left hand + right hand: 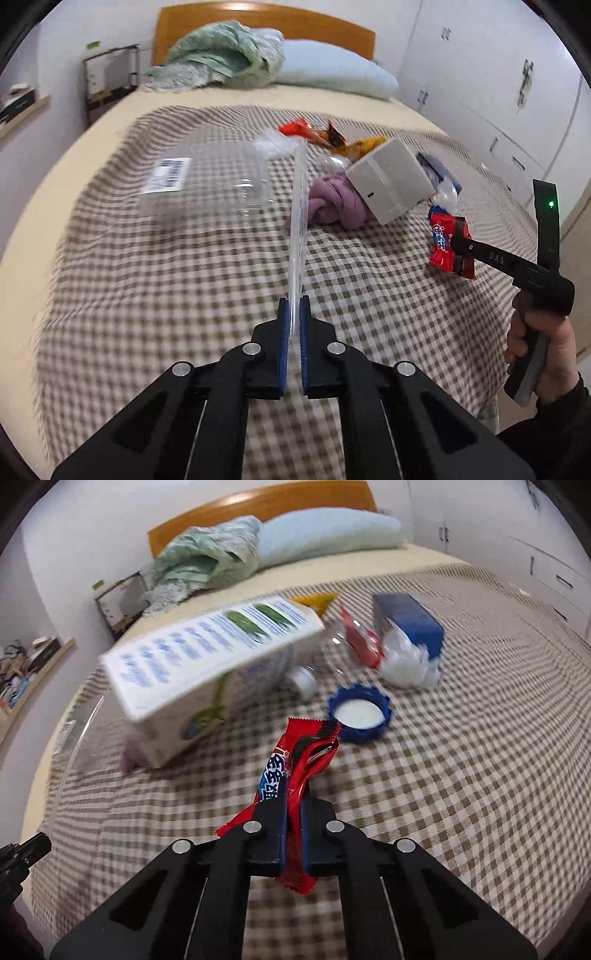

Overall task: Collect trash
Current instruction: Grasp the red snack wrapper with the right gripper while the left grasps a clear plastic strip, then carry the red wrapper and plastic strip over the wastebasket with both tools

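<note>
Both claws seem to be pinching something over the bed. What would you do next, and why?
Probably lift both clear of the bed toward wherever the trash goes; no bin shows here. The left claw is shut on the rim of a clear plastic container, and the right claw is shut on a red snack wrapper, so neither can pick up more.

checked blanket (184,280) on bed | green quilt (218,51), blue pillow (332,70) by headboard (266,18)
</note>
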{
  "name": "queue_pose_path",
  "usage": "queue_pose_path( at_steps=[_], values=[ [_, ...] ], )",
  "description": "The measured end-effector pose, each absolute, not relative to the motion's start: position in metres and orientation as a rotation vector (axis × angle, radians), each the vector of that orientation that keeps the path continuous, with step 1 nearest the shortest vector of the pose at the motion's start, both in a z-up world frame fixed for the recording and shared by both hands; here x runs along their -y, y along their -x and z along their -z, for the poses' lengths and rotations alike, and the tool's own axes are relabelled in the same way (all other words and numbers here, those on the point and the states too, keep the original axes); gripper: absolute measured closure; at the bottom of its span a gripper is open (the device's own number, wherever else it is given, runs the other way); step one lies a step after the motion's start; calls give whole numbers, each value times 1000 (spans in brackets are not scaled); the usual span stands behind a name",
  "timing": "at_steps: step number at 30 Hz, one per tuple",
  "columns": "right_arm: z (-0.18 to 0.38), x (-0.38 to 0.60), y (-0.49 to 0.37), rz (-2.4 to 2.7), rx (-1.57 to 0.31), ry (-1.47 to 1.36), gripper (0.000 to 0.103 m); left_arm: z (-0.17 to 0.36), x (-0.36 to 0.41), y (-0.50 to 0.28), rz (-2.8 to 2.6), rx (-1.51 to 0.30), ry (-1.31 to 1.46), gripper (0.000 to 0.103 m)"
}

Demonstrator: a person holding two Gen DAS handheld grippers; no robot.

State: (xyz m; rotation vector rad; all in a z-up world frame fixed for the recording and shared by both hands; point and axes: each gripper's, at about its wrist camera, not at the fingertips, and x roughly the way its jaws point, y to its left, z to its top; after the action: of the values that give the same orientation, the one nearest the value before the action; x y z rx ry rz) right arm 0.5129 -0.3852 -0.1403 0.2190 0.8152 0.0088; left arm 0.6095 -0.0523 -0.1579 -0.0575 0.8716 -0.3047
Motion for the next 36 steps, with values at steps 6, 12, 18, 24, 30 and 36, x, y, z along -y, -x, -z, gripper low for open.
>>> queue_pose_path(
  at_steps=[6, 12, 18, 24, 30, 36],
  values=[
    [103, 373, -475, -16, -722, -131, 98, 123, 57, -556, 321, -829, 164, 100],
    [56, 384, -395, -64, -640, -115, 98, 62, 102, -479, 425, -711, 153, 100],
    [10, 451, -311, 5, -576, -71, 98, 31, 153, -409, 547, -685, 155, 100],
    [-23, 546, -205, 148, -506, -75, 98, 23, 223, -353, 660, -742, 194, 100],
    [-20, 632, -116, 306, -490, -146, 98, 9, 301, -308, 794, -770, 119, 100],
    [37, 663, -77, 364, -565, -216, 98, 52, 365, -297, 877, -935, 23, 100]
  ],
)
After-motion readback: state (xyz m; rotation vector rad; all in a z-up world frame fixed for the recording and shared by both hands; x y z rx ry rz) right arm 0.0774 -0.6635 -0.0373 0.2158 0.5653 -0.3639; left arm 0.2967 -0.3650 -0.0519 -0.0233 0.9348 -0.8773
